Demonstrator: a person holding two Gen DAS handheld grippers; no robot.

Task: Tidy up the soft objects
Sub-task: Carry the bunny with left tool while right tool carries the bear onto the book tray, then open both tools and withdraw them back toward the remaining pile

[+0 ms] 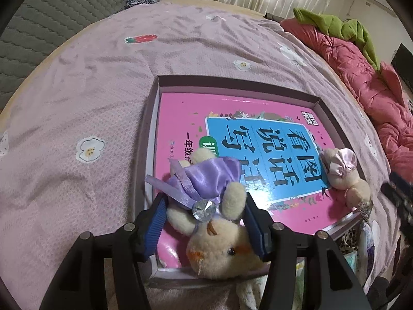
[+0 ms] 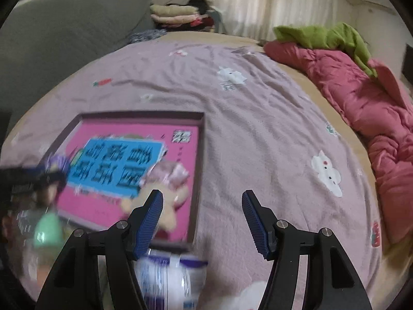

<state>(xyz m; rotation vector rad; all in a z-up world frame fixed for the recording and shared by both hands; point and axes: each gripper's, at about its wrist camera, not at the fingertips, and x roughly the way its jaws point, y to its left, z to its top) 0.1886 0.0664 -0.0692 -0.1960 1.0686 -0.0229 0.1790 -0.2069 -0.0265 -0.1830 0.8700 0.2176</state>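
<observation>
Two small plush bears lie in a shallow box [image 1: 155, 118] on a bed covered by a lilac sheet [image 1: 85, 95]. A pink book [image 1: 180, 118] with a blue title panel fills the bottom of the box. The bear in the purple satin dress [image 1: 206, 193] lies at the near left corner, its head against the near wall. The left gripper [image 1: 205, 219] straddles it, blue pads beside the arms and body; the jaws stand apart and I cannot tell whether the pads touch the fur. The bear in the pale pink dress [image 1: 343, 173] lies on the book near the right wall.

Seen from the right wrist, the right gripper [image 2: 202, 222] is spread wide with nothing between its fingers, above bare sheet just right of the box. A blurred white and purple packet [image 2: 170, 279] sits below it. A red quilt [image 2: 366, 118] and green cloth [image 2: 325, 36] lie at the far right.
</observation>
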